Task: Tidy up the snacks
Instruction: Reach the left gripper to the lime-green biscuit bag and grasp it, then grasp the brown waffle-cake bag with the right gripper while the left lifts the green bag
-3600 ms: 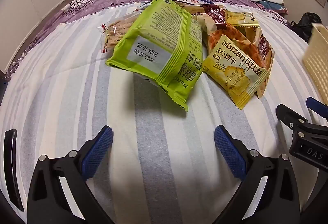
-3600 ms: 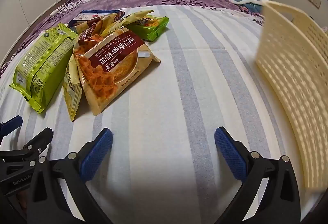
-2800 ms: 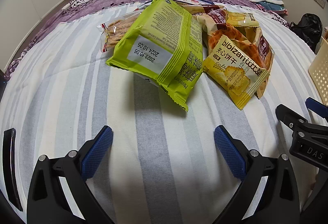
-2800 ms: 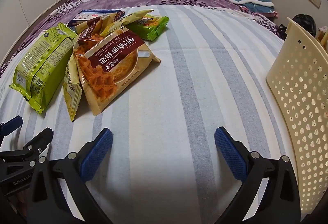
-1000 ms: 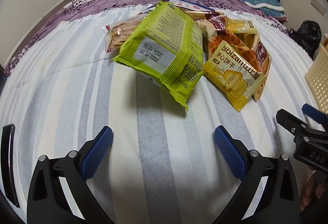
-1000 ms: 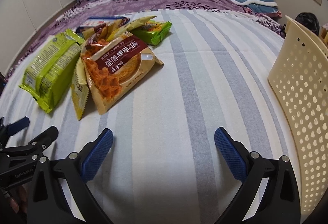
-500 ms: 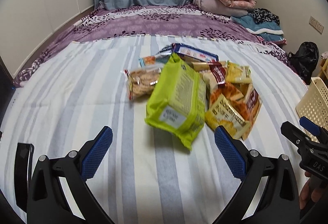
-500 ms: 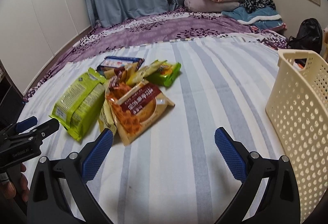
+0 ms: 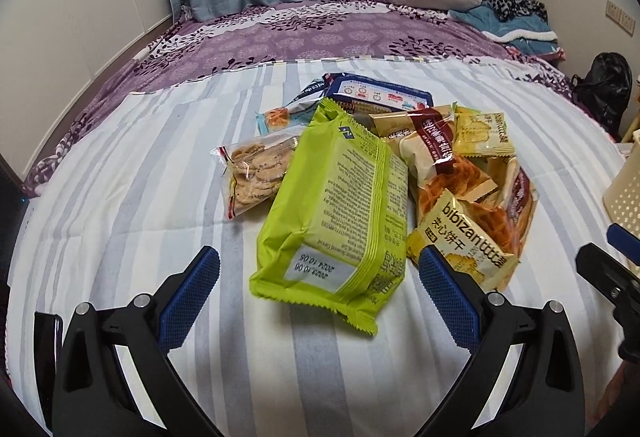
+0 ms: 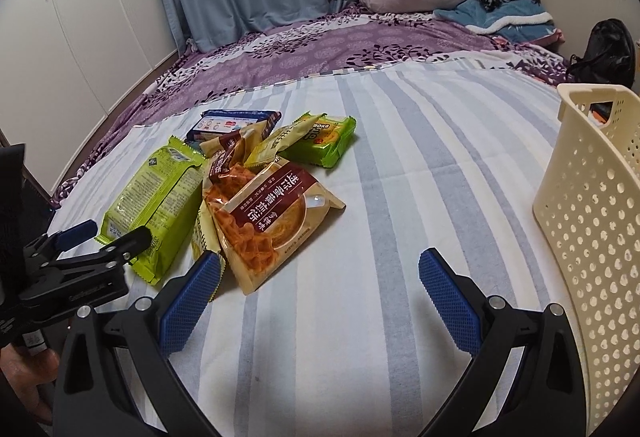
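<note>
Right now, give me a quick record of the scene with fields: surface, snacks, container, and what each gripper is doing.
surface: striped bedsheet on a bed
snacks: loose pile, with large green pack nearest the left gripper, clear cookie bag, yellow biscuit pouch, brown waffle bag, small green pack, blue packet
container: cream perforated basket upright at right, apart from the pile
left gripper: open, empty, aimed at the large green pack
right gripper: open, empty, over bare sheet between pile and basket

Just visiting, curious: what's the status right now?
Left claw and right claw open, empty. Lime-green snack packet nearest. Cream perforated plastic basket waiting. Nothing blocking.
</note>
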### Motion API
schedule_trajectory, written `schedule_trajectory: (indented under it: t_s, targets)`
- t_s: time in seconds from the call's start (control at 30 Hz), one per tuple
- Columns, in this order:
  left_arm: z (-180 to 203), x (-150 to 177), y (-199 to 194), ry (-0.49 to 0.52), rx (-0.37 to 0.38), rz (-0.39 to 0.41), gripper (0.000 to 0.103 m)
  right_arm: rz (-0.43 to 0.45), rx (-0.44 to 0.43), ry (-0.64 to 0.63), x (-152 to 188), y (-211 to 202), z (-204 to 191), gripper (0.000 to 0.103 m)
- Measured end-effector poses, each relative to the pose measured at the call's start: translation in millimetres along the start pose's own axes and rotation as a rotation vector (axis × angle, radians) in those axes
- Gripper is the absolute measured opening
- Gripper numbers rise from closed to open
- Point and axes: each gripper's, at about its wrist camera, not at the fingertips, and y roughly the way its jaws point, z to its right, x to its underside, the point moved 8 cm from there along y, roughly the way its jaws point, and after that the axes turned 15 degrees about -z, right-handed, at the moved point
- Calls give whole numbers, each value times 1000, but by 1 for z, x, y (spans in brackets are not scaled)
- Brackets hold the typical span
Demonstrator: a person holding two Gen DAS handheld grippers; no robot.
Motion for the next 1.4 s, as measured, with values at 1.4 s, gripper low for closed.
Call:
schedule_trajectory:
  t_s: [1.4]
  targets:
    - [-22, -24, -20, -32, 62, 91, 84, -134, -177, 71, -38, 74, -35, 98]
